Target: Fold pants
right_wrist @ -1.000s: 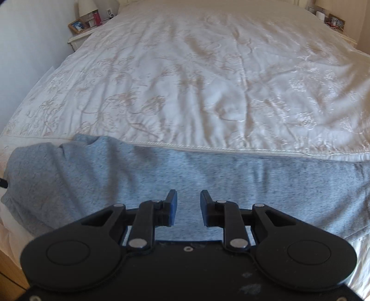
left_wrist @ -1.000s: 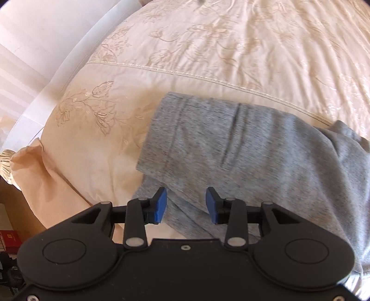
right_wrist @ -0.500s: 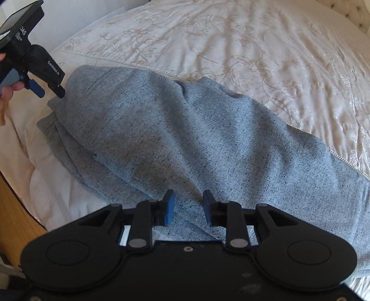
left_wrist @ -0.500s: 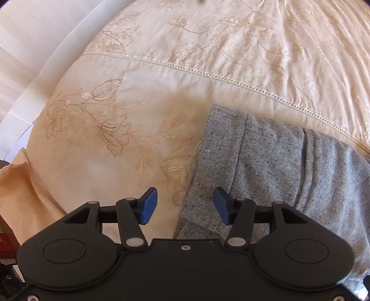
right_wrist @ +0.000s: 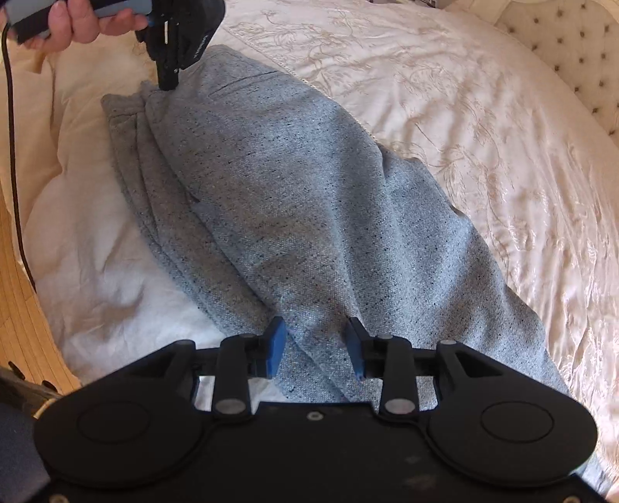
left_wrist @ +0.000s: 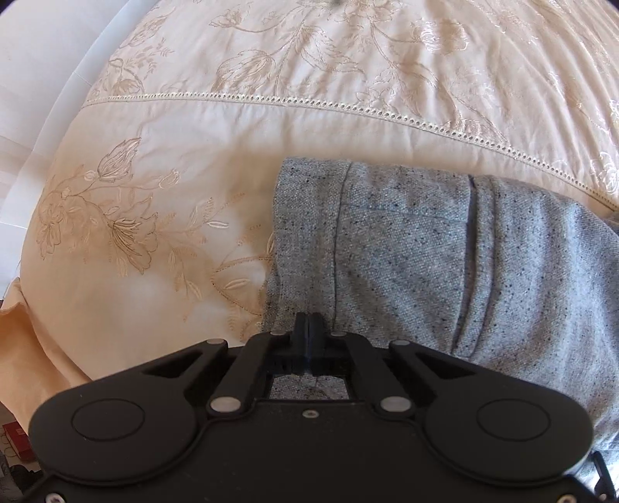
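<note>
The heathered grey knit pants point(right_wrist: 294, 193) lay lengthwise across the cream floral-embroidered bedspread point(right_wrist: 483, 116), layers stacked along their left edge; the right claw point(right_wrist: 316, 348) hung over their near end, blue pads point(right_wrist: 275, 344) spread apart with fabric between them; at the far end the left claw point(right_wrist: 168, 83), held by a bare hand point(right_wrist: 73, 21), pinched the fabric's edge; a black cable point(right_wrist: 13, 154) trailed down the left side.

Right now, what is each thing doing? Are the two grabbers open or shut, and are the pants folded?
left gripper: shut on the pants' end band.
right gripper: open, fingers either side of a fabric edge.
pants: grey, lying lengthwise in layers, not folded short yet.
bedspread: spread out, wrinkled.
</note>
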{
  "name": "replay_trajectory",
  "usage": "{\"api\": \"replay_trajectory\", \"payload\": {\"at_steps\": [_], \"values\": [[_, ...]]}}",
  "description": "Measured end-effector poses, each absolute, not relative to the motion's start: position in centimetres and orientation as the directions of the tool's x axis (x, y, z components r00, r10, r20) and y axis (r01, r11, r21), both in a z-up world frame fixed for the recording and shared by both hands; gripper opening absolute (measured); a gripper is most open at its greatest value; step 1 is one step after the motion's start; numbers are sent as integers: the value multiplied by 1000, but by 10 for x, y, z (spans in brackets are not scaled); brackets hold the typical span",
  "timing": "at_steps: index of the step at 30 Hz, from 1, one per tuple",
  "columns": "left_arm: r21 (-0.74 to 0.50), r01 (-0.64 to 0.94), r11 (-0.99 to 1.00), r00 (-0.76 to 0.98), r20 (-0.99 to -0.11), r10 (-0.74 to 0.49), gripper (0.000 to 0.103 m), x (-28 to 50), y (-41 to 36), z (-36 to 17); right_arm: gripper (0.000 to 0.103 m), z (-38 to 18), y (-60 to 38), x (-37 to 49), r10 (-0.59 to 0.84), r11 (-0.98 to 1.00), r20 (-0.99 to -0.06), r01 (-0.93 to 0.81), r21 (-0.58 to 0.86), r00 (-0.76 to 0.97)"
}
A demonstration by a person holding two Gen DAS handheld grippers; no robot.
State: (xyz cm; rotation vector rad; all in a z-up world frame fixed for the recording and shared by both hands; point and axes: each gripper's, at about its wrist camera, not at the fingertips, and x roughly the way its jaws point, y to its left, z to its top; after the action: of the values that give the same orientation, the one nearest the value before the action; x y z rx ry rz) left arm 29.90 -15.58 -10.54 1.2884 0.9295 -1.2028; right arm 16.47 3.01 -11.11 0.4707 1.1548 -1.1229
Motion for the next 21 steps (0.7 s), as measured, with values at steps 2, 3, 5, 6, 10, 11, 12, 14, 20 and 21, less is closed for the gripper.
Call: {"api": "replay_trajectory", "payload": {"at_steps": [2, 3, 5, 6, 10, 11, 12, 14, 20, 21], "values": [[180, 979, -97, 169, -979, -115, 0, 301, -156, -104, 36, -120, 28, 171, -473, 448, -881, 854, -265, -26], [170, 981, -90, 160, -981, -110, 0, 304, -157, -102, 36, -127, 26, 174, -493, 462, -869, 834, -303, -44], [150, 986, -66, 143, -985, -99, 0, 312, -160, -99, 25, -134, 21, 176, -521, 466, -851, 814, -347, -64], [142, 988, -56, 136, -986, -96, 0, 317, -161, -98, 14, -137, 16, 174, -519, 454, -853, 829, -327, -53], [106, 994, -32, 103, -992, -78, 2, 333, -158, -84, 3, -113, 6, 158, -513, 369, -859, 904, -214, 6], [81, 997, -18, 80, -994, -71, 8, 338, -154, -79, 3, -106, 8, 154, -522, 356, -853, 914, -197, 20], [48, 999, -4, 48, -997, -68, 15, 343, -149, -75, 3, -100, 9, 151, -530, 345, -848, 921, -183, 30], [-23, 999, 27, -21, -998, -63, 36, 351, -134, -68, 3, -93, 12, 147, -537, 328, -842, 931, -162, 43], [-146, 986, 85, -140, -987, -77, 58, 350, -95, -69, 3, -82, 18, 142, -557, 307, -829, 939, -153, 47], [-184, 977, 104, -178, -982, -62, 58, 349, -92, -72, 3, -80, 20, 142, -560, 299, -827, 942, -151, 46]]}}
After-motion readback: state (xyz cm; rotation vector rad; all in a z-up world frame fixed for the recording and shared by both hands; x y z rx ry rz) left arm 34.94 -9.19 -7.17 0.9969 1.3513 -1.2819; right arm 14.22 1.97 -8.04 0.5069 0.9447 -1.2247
